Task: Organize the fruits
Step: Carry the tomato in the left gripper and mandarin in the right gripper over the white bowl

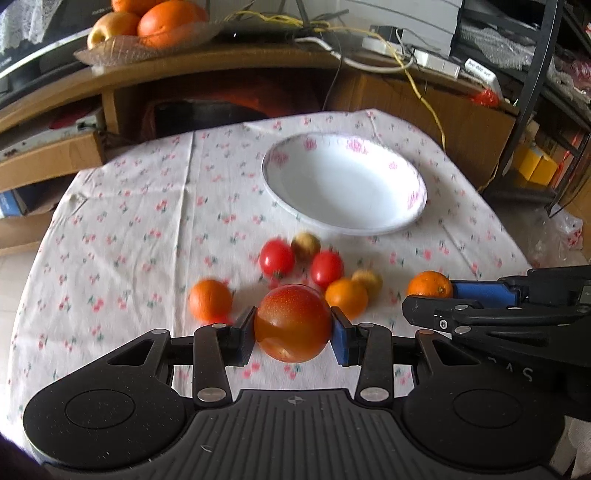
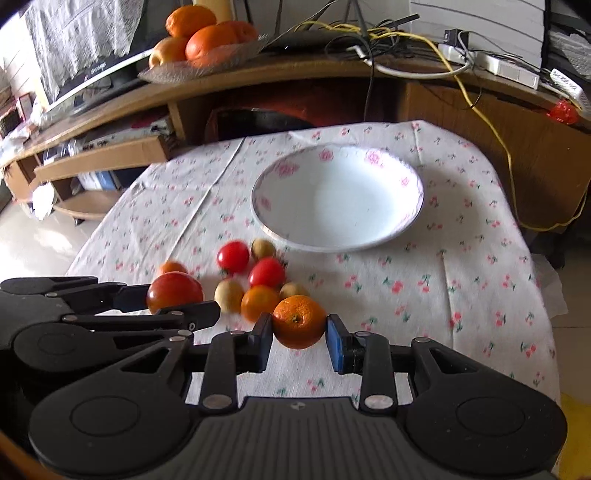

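Note:
My left gripper (image 1: 293,334) is shut on a large red tomato (image 1: 292,322), held just above the cloth. My right gripper (image 2: 300,338) is shut on a small orange (image 2: 300,322); the same orange (image 1: 430,284) shows at the right of the left wrist view. A white bowl with pink flowers (image 1: 345,225) (image 2: 266,221) stands empty beyond the fruit. Loose on the cloth lie two small red tomatoes (image 1: 276,257) (image 1: 326,268), two oranges (image 1: 209,298) (image 1: 346,297) and several small tan fruits (image 1: 305,244).
The table wears a white cloth with cherry print (image 1: 140,229). Behind it a wooden shelf (image 1: 192,70) carries a dish of oranges and an apple (image 1: 155,26), cables and a power strip (image 1: 413,55). Cardboard boxes (image 1: 48,158) stand at the left.

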`<state>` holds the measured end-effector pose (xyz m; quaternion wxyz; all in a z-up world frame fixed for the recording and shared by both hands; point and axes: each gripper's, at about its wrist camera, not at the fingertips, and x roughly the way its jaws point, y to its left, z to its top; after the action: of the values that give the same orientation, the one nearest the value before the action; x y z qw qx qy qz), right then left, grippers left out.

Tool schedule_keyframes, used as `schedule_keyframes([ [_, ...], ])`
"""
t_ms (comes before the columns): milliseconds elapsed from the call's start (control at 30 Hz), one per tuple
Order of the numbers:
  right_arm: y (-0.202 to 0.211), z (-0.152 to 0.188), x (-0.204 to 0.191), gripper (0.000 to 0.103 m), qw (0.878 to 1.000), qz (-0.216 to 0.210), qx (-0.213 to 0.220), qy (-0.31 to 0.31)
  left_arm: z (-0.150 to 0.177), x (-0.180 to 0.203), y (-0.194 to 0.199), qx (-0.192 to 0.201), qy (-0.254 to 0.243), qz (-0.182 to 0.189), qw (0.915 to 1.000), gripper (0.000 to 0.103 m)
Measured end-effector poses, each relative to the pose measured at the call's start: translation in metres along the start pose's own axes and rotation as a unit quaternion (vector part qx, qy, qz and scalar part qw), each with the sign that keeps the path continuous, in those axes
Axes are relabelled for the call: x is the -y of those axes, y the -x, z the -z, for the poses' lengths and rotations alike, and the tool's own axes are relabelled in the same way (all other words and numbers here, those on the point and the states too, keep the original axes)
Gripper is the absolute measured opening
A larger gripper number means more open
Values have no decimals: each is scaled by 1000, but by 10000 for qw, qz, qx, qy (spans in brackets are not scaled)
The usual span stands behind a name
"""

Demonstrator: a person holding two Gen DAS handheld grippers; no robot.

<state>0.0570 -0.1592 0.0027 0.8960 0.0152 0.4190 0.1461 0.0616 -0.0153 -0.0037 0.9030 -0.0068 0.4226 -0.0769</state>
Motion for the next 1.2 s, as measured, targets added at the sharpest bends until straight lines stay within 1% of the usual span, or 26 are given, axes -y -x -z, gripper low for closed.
schedule_keyframes([
  [200, -1, -21, 11, 32, 9998, 47, 189, -108, -24, 5, -5, 213, -106, 43, 9997, 48],
  [467, -16, -46, 29, 32, 9993, 55, 348, -141, -52, 12, -22, 363, -342, 9, 9988, 48],
  [767, -47, -67, 47, 32, 9992, 72, 369, -96, -77, 16, -56, 328, -525, -34, 9981, 48],
  [1033, -68, -76, 57, 32, 9994, 38, 346, -24, -86, 15, -76, 257, -591, -66, 9979, 48],
  [1200, -80, -76, 59, 32, 9996, 26, 279, 83, -86, 14, -87, 184, -640, -94, 9977, 48],
])
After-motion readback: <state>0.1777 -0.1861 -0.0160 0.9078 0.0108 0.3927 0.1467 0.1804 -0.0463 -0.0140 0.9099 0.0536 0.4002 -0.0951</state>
